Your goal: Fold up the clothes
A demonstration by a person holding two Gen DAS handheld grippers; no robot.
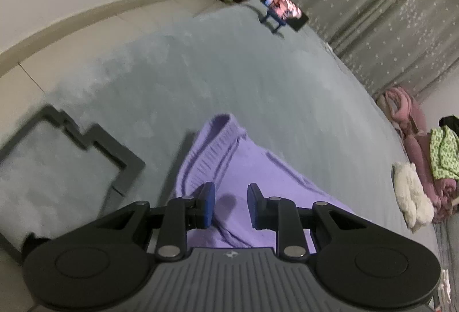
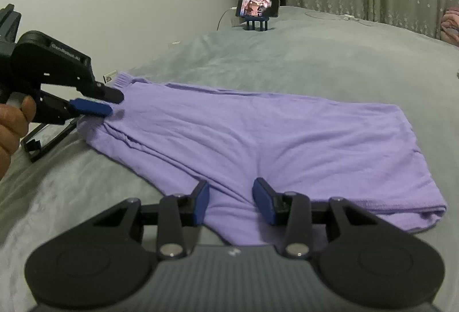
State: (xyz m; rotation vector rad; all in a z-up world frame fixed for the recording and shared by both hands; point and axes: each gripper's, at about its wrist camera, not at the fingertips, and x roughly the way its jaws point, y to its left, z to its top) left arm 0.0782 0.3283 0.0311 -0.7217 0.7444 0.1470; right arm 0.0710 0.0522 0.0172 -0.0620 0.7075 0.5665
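lilac sweater [image 2: 258, 137] on grey bed [image 2: 315, 59], both tongs parted

One folded lilac knit garment [image 2: 258, 140]; two black grippers with blue pads, left [image 2: 110, 102] and right [image 2: 231, 204]; one lit phone [image 2: 257, 7] on a blue stand; one dark rectangular frame [image 1: 74, 145].

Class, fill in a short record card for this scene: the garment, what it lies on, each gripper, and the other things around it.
Garment: purple sweater, partly folded, lying flat
Surface: grey blanket
Left gripper: jaws parted, at the sweater's ribbed end
Right gripper: jaws parted, sweater edge between them
Far end: lit phone on a blue stand
Side: pile of clothes
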